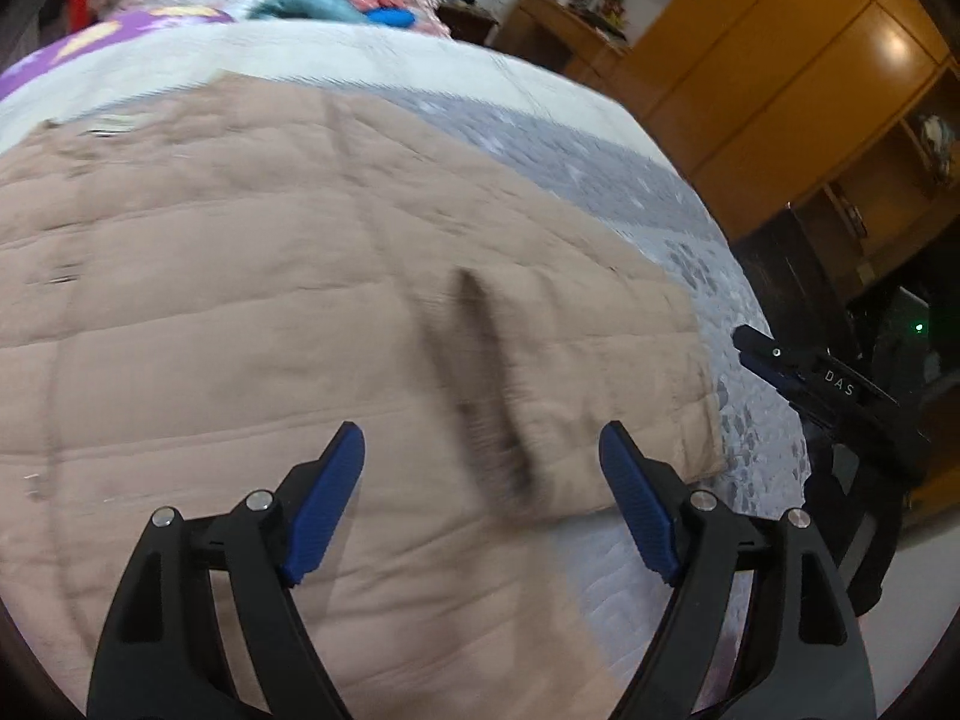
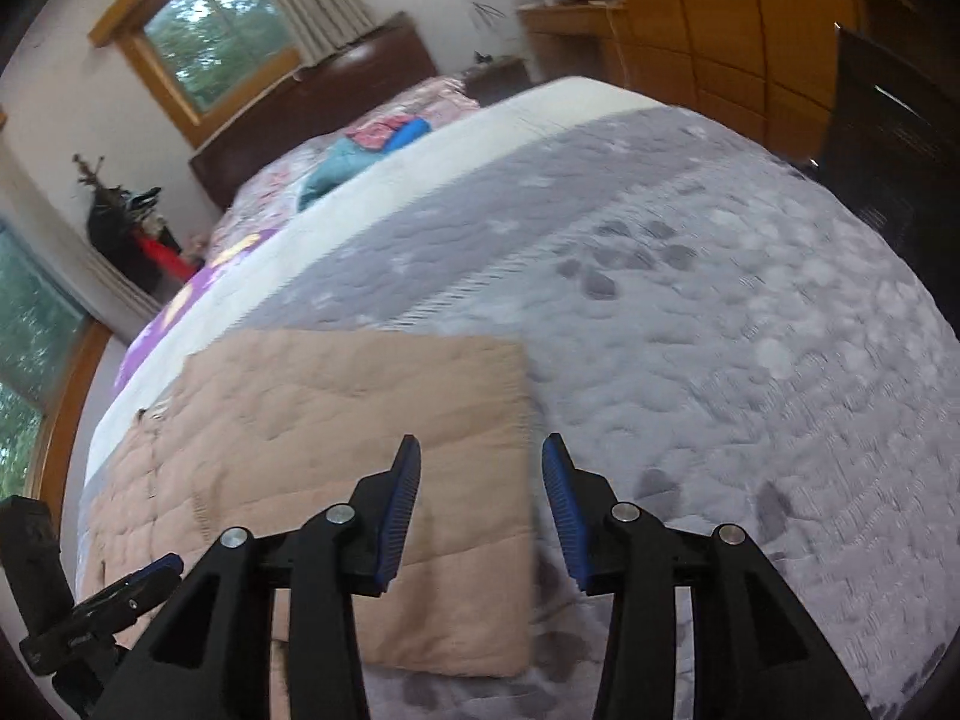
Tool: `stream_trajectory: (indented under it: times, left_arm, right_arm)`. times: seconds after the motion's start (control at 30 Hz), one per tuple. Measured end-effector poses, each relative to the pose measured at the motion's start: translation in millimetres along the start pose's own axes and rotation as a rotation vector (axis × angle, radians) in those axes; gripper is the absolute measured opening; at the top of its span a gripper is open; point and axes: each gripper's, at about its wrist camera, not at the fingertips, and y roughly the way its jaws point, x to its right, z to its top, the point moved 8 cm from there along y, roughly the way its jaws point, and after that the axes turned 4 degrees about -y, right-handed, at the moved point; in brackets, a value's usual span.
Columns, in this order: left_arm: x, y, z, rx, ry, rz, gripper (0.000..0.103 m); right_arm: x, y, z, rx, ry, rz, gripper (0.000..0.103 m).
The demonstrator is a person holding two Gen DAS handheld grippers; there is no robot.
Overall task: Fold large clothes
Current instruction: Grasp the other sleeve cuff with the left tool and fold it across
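- left claw (image 1: 482,501): blue pads wide apart, nothing between them, hovering over the near part of the tan quilted garment (image 1: 252,300).
- right claw (image 2: 480,510): pads apart too, empty; sits above the garment's right edge, left pad over tan cloth, right pad over the bedspread.
- right claw also shows at the right side of the left wrist view, beyond the garment's corner; left claw shows at bottom left of the right wrist view.
- tan quilted garment lies flat on the bed (image 2: 720,330), stitched in rows; looks folded into a rough rectangle w/ a square far-right corner in the right wrist view.
- dark streak (image 1: 492,396) on the cloth just ahead of the left claw – blurred, maybe a crease or shadow, can't tell.
- bedspread under it is grey w/ a paw-print pattern, then a white band farther on.
- far end of bed: purple sheet (image 2: 180,306), teal cloth (image 2: 336,171), pink floral bedding, a blue item.
- beyond: dark headboard (image 2: 312,102), window (image 2: 216,30) w/ wood frame, orange-wood wardrobe (image 1: 780,60) on the right.
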Motion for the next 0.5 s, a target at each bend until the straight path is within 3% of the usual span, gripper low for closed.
stream_trajectory:
  times: [0.03,0.1,0.13,0.2,0.27,0.37,0.5]
  left_arm:
    - [4,7,0,-0.012,0.002,0.003,0.079]
    - [14,26,-3,-0.056,0.011,0.003,0.063]
    - [17,30,-5,-0.064,0.016,0.006,0.048]
    - [19,35,-5,-0.066,0.024,0.023,0.036]
    - [21,32,-4,-0.056,0.029,0.011,0.015]
    - [15,18,-4,-0.028,0.014,-0.027,0.005]
    - [1,-17,2,0.059,0.018,-0.012,0.004]
  right_arm:
    - [2,1,1,-0.002,0.006,0.010,0.043]
    - [5,3,2,-0.005,0.010,0.023,0.043]
    - [6,3,2,-0.004,0.011,0.028,0.043]
    - [5,4,-1,-0.006,0.013,0.036,0.043]
    - [-1,5,0,-0.002,0.012,0.038,0.043]
    - [-4,2,0,0.005,0.015,0.046,0.043]
    - [-12,2,0,0.003,0.019,0.105,0.043]
